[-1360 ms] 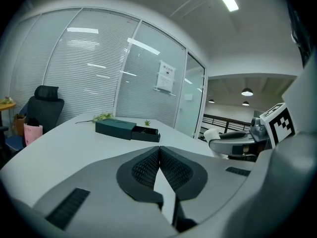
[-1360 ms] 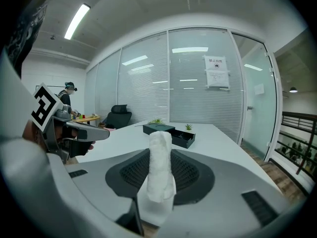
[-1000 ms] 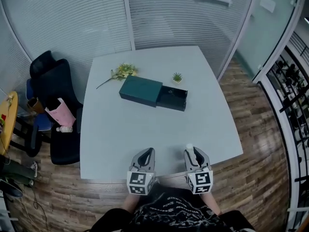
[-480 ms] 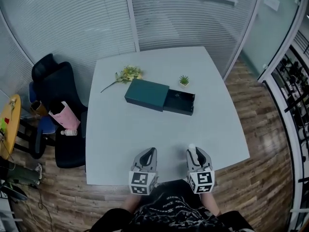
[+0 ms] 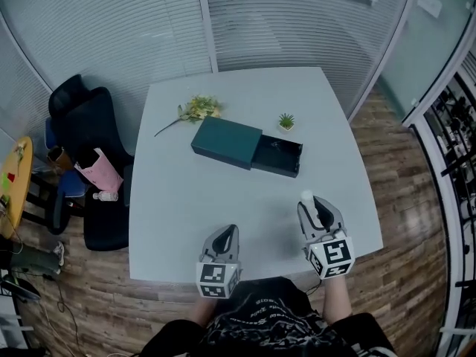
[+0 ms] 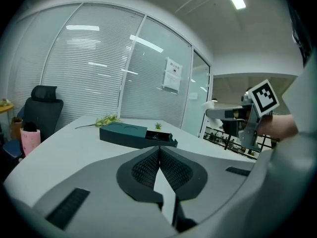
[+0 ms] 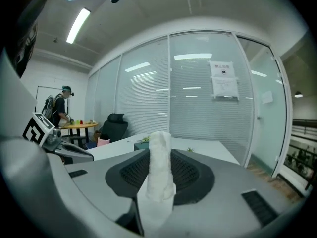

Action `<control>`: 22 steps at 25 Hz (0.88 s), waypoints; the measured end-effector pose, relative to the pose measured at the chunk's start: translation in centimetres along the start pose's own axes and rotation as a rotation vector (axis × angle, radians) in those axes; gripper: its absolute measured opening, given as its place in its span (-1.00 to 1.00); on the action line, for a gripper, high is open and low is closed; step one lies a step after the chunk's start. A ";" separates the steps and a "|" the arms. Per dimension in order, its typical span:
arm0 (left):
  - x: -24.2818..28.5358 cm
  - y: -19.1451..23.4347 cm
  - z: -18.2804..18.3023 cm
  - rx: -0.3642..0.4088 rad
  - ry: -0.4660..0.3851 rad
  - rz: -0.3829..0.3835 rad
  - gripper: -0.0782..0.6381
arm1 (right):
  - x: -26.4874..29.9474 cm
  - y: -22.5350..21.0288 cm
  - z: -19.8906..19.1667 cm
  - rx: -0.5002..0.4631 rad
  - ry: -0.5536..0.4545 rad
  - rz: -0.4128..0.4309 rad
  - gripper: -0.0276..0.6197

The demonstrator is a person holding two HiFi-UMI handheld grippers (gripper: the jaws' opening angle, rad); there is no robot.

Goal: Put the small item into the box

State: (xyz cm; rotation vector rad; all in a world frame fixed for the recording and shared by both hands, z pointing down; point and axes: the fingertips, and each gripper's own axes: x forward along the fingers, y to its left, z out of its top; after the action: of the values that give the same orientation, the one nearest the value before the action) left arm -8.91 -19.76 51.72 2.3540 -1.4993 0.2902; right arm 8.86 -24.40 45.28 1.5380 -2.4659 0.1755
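Note:
A dark green box [image 5: 225, 141] lies mid-table with its drawer [image 5: 278, 157] pulled out to the right; it also shows far off in the left gripper view [image 6: 124, 133]. My right gripper [image 5: 312, 202] hovers over the table's near right edge, shut on a small white roll-shaped item [image 5: 306, 197]. In the right gripper view that item [image 7: 160, 168] stands upright, pinched between the jaws [image 7: 159, 155]. My left gripper [image 5: 227, 232] is at the near edge, its jaws [image 6: 159, 151] closed together with nothing in them. The right gripper [image 6: 243, 120] shows to its right.
A small potted plant [image 5: 286, 121] and a sprig of flowers [image 5: 196, 109] lie behind the box. A black office chair [image 5: 83, 136] with a pink bag [image 5: 97, 171] stands left of the white table [image 5: 186, 207]. Glass walls with blinds enclose the back. A person [image 7: 62, 111] stands by a yellow table.
My right gripper has moved right and lifted a little, still holding the white item. The left gripper has stayed about where it was, and the head view has shifted slightly.

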 end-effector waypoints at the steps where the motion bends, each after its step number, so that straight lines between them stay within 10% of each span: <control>1: 0.2 0.0 0.0 -0.003 0.000 0.005 -0.73 | 0.6 -0.2 0.9 -0.028 -0.007 0.019 -0.49; 22: 1.7 0.4 0.2 -0.024 -0.006 0.121 -0.73 | 15.9 -3.0 6.6 -0.286 0.157 0.258 -0.49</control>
State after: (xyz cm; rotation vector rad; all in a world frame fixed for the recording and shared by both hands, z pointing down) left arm -8.52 -21.39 52.22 2.2513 -1.6422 0.2934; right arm 3.97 -41.05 42.91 1.0506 -2.4303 -0.0142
